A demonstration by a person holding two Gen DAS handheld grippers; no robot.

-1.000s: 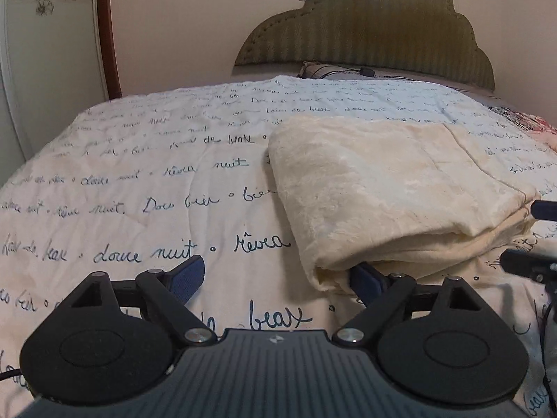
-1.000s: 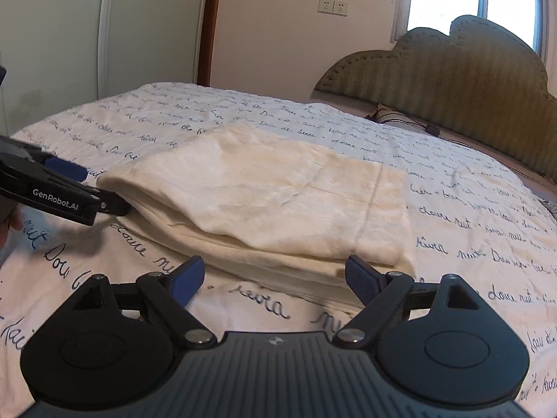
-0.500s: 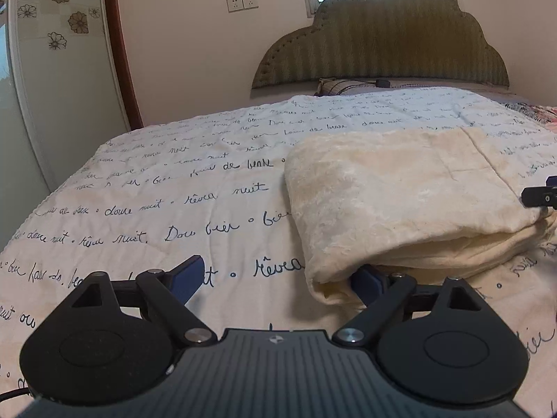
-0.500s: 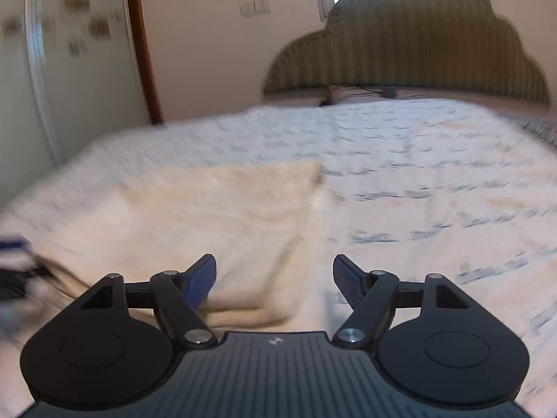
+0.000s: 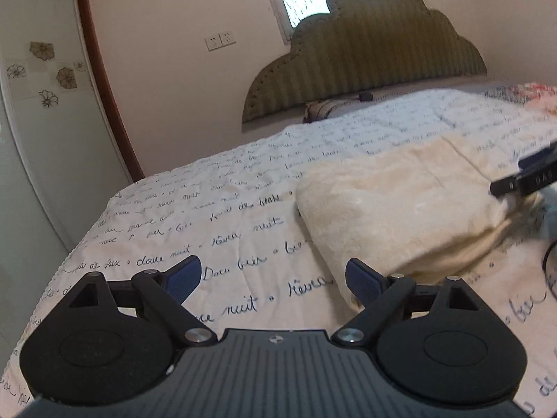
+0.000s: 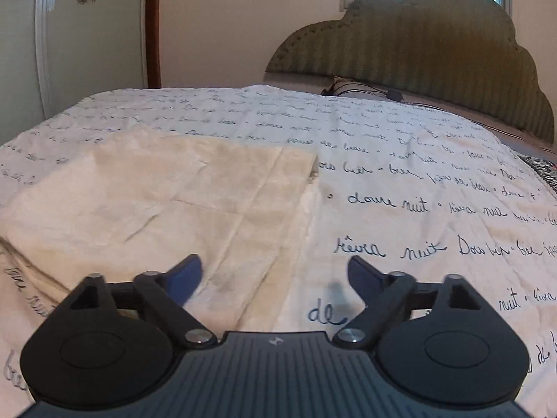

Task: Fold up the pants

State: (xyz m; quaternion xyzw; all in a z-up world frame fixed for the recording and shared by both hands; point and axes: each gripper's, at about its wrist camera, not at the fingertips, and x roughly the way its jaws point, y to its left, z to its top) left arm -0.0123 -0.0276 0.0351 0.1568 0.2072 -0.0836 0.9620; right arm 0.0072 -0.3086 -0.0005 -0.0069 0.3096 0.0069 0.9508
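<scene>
Lying folded, pants (image 6: pixel 156 209), edges clear on bedspread (image 6: pixel 417 181).

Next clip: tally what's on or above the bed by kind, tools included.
Folded cream pants: 1
Handheld tools: 2, left tool and right tool, jaws of both opening, nothing between them
Pillow at the headboard: 1
Total: 4

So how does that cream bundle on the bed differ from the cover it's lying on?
The folded pants are plain cream, while the bedspread is white with dark handwritten words. The pants are stacked in layers with a thick rounded edge; the bedspread lies in one spread-out sheet. The pants take up a small patch; the bedspread spans the bed. Both are pale, soft fabric.
</scene>
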